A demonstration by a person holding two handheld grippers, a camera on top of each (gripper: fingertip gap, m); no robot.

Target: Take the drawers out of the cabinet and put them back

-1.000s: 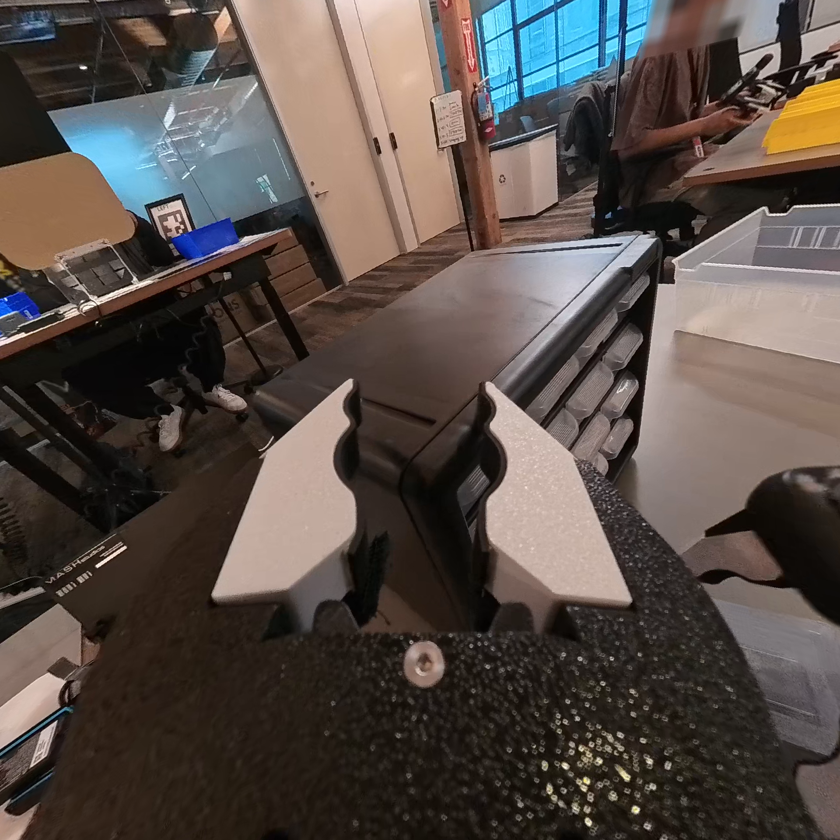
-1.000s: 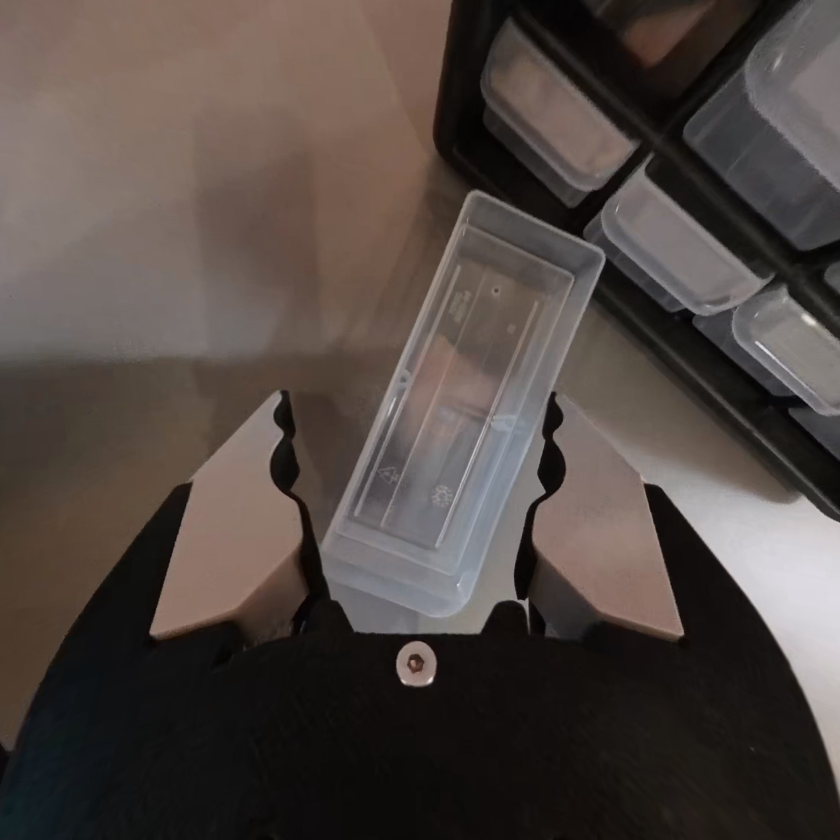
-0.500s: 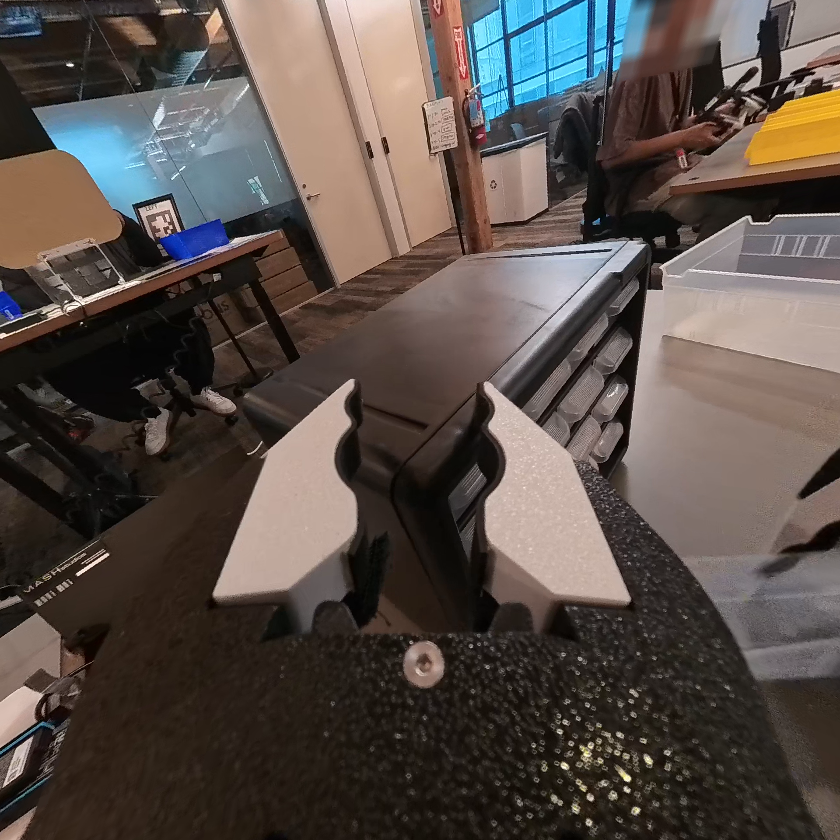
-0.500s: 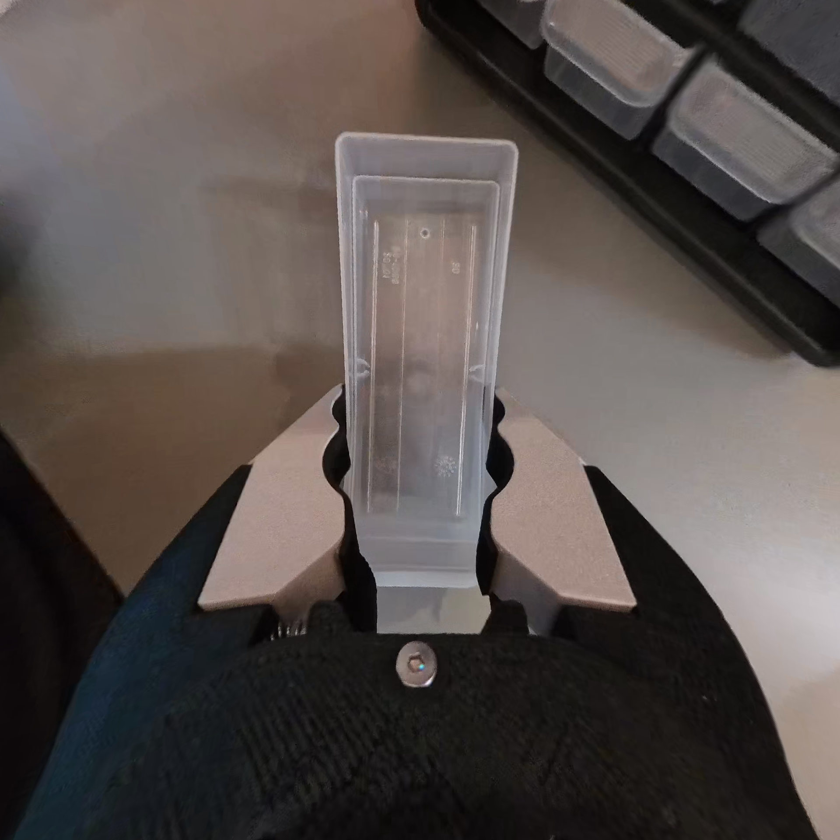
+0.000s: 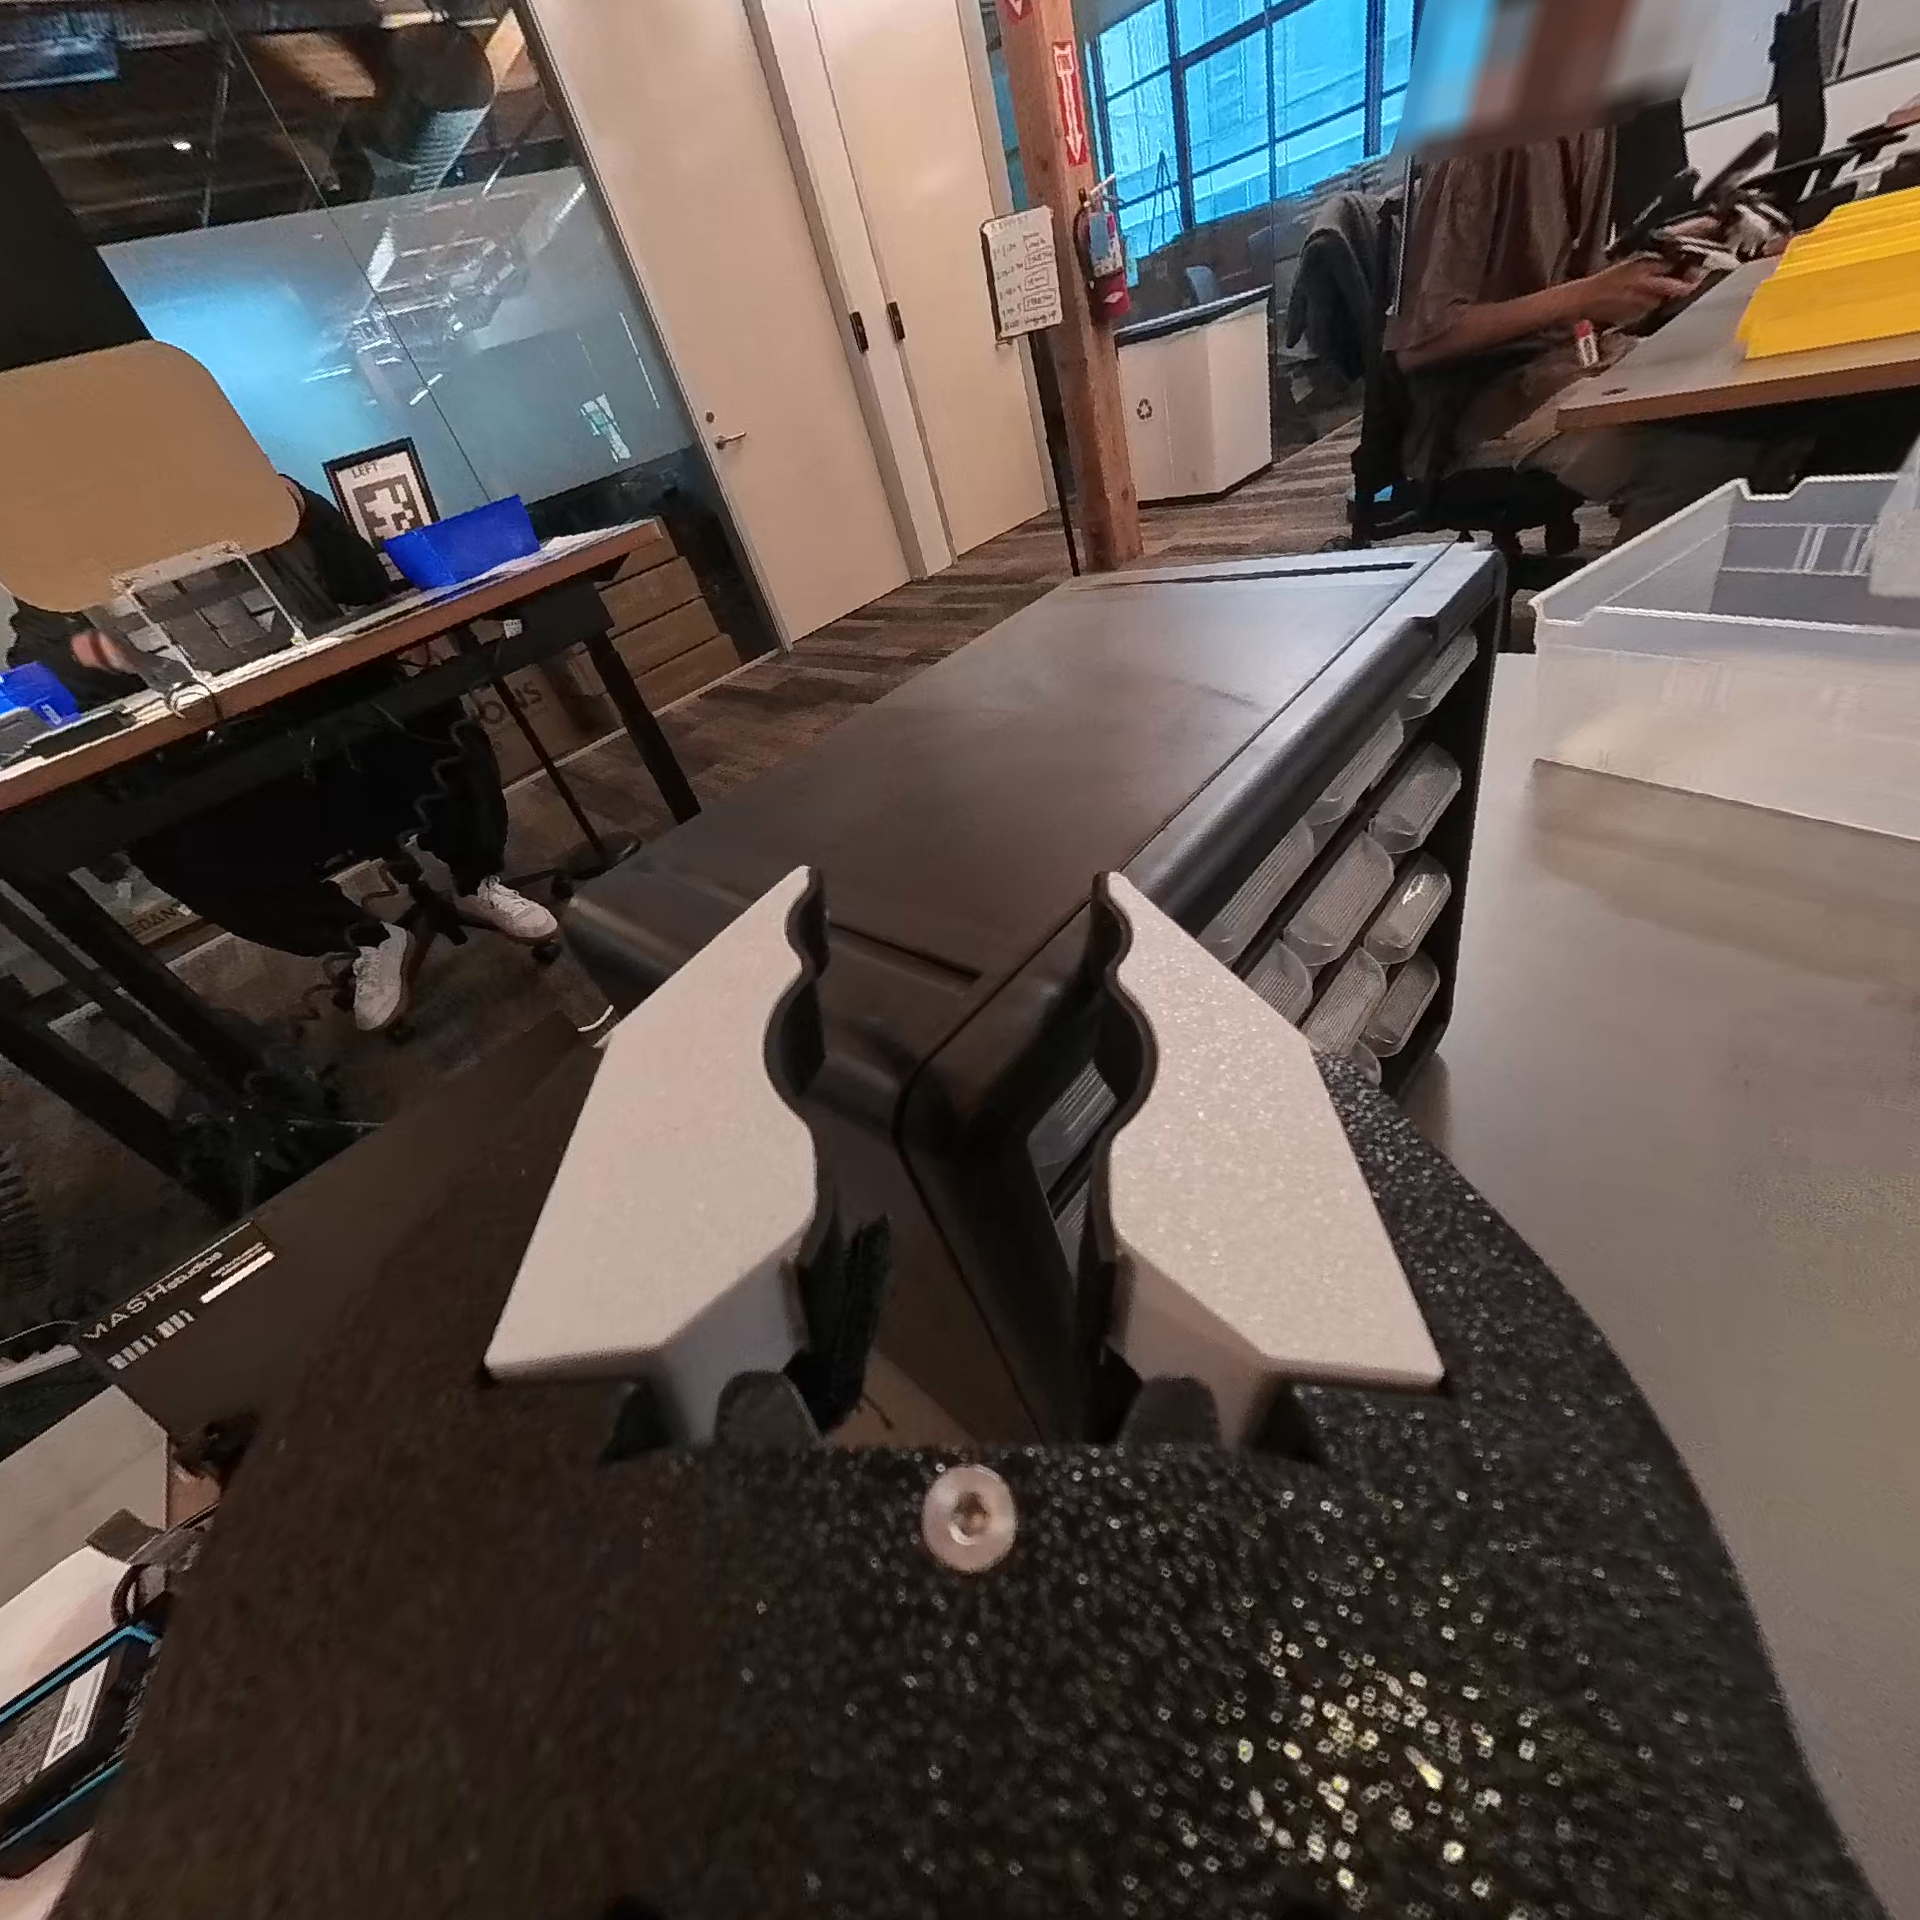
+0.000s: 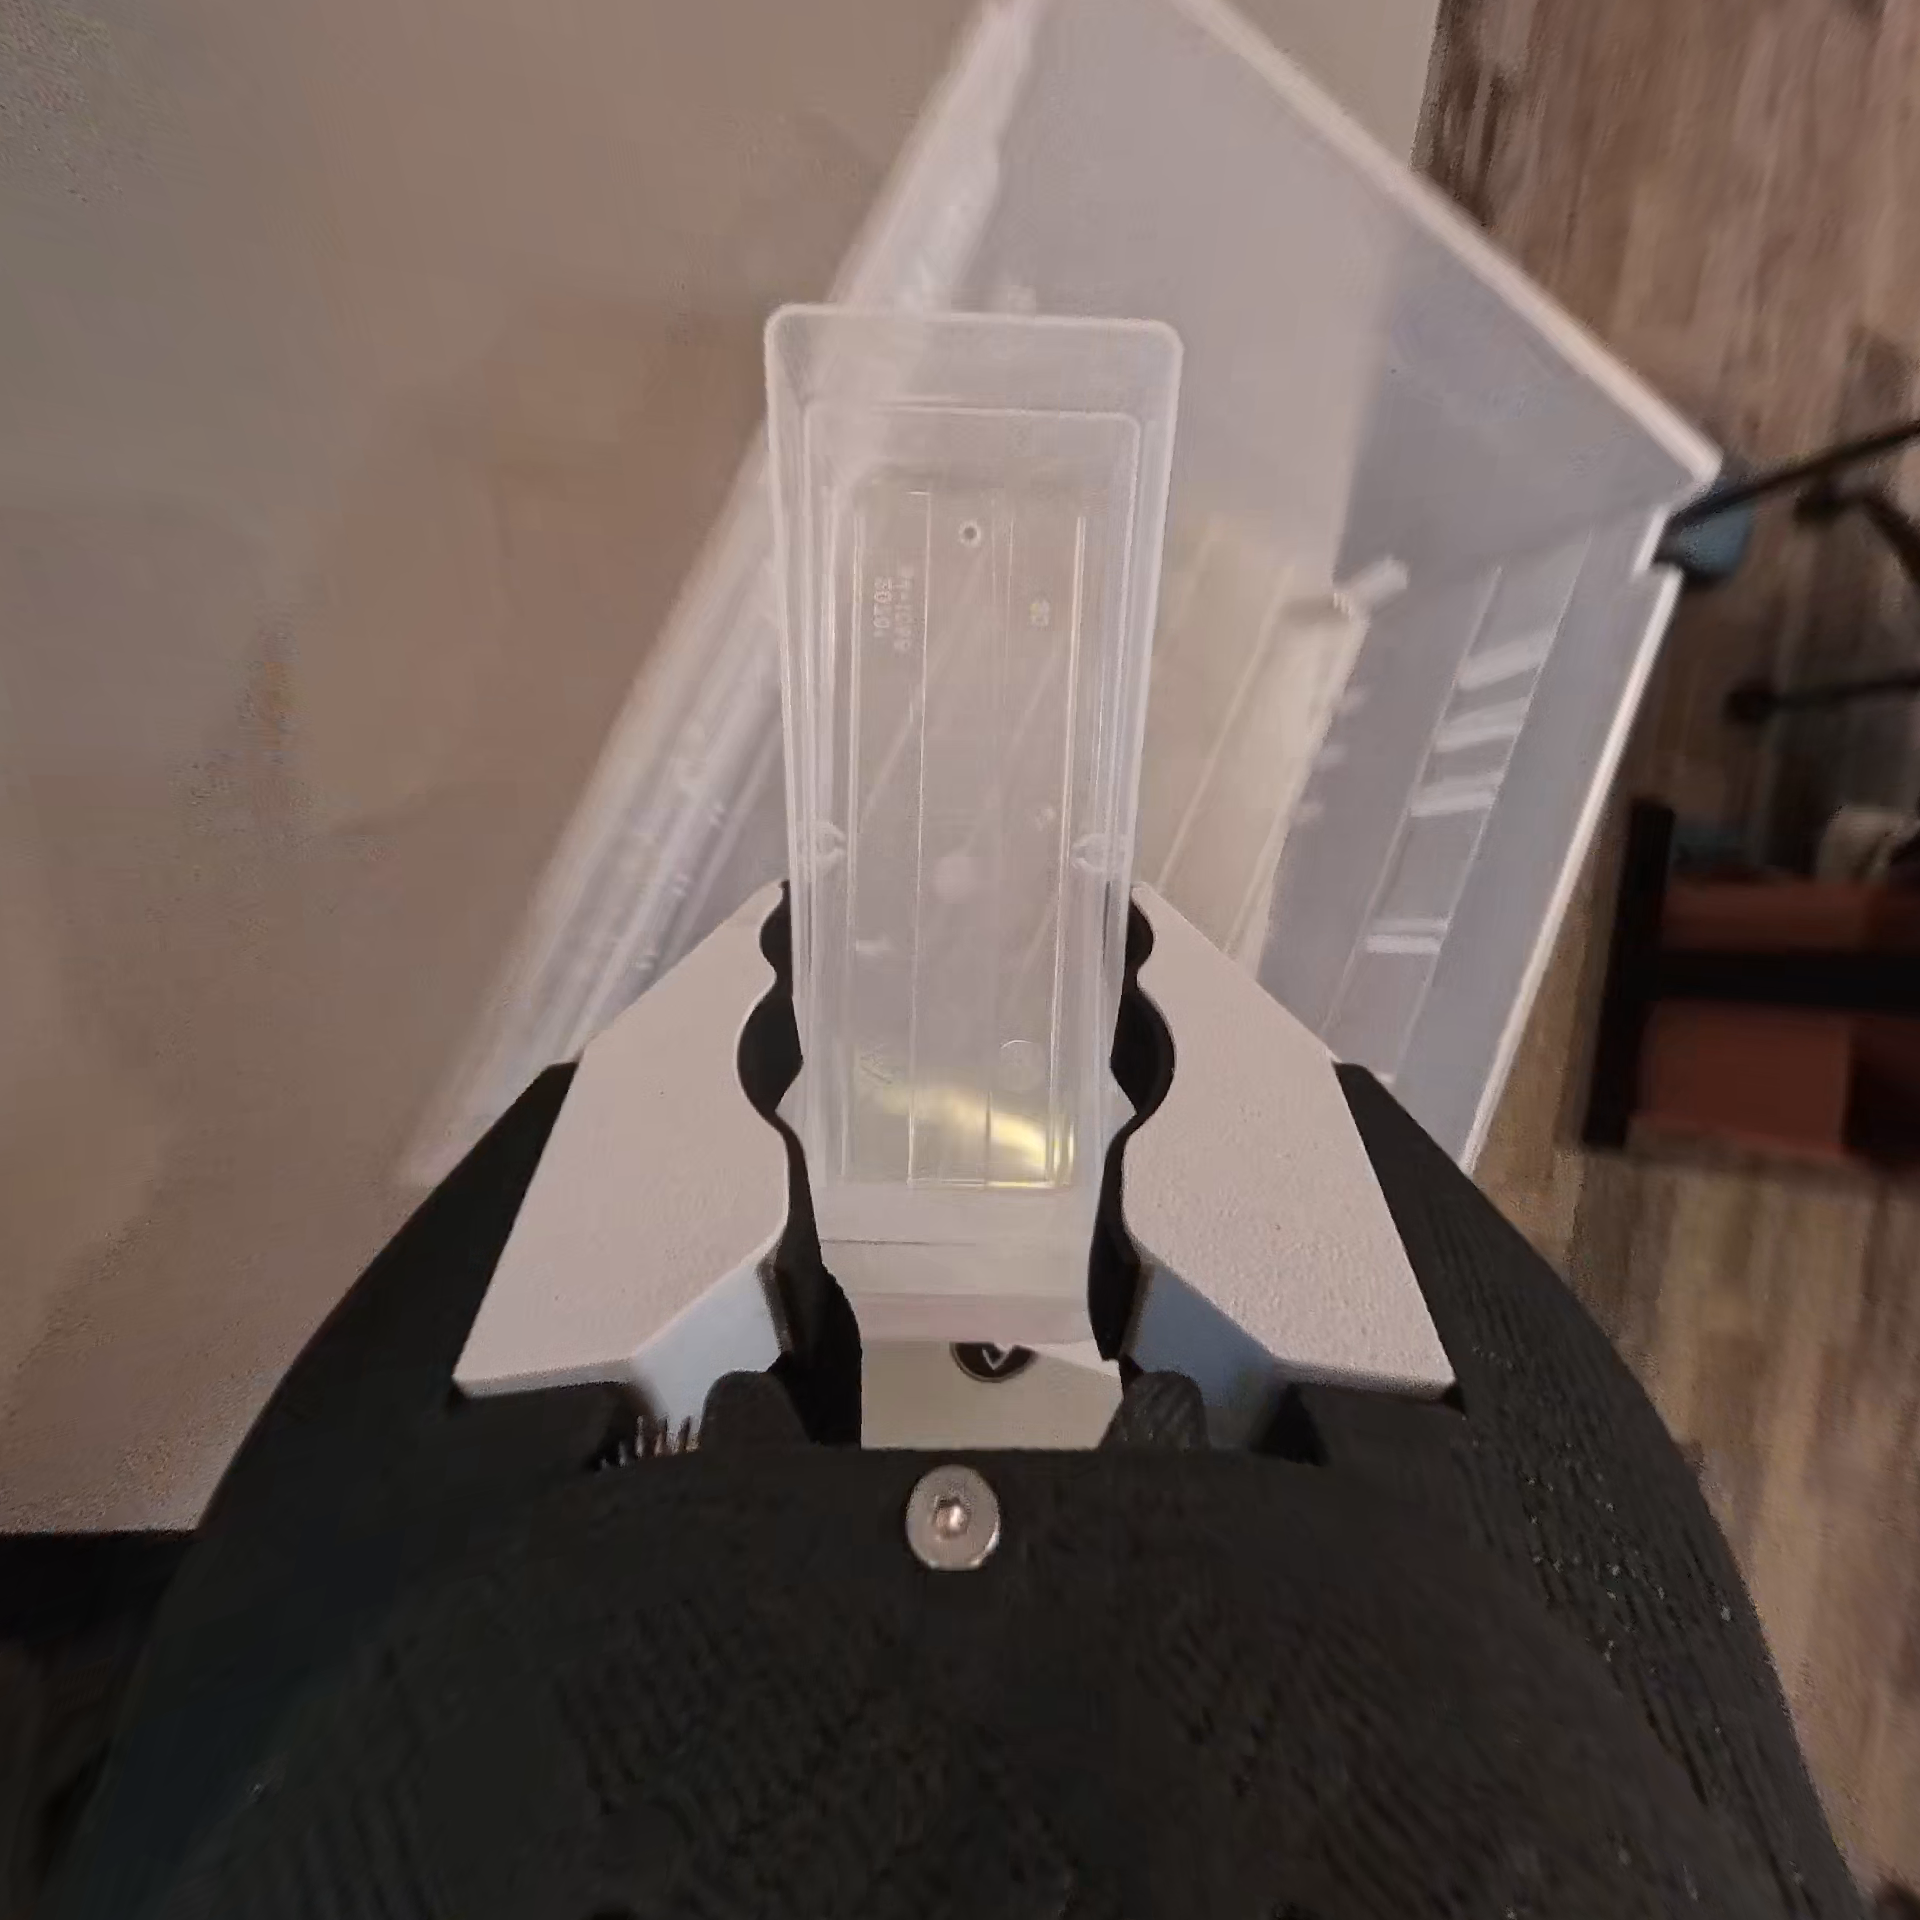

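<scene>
Gripping clear drawer point(image 6: 961, 748) between right gripper point(image 6: 961, 997) jaws, left gripper point(image 5: 961, 997) jaws clenched astride cabinet point(image 5: 1039, 769) corner edge, clear bin point(image 6: 1403, 582) beyond drawer.

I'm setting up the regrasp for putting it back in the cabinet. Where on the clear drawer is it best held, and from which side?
Hold the clear drawer as the right gripper does now: at its handle end, one of the fingers on each long side wall, coming from the front. The straight, parallel walls suit this, and the far end stays free, likely easing insertion.
</scene>
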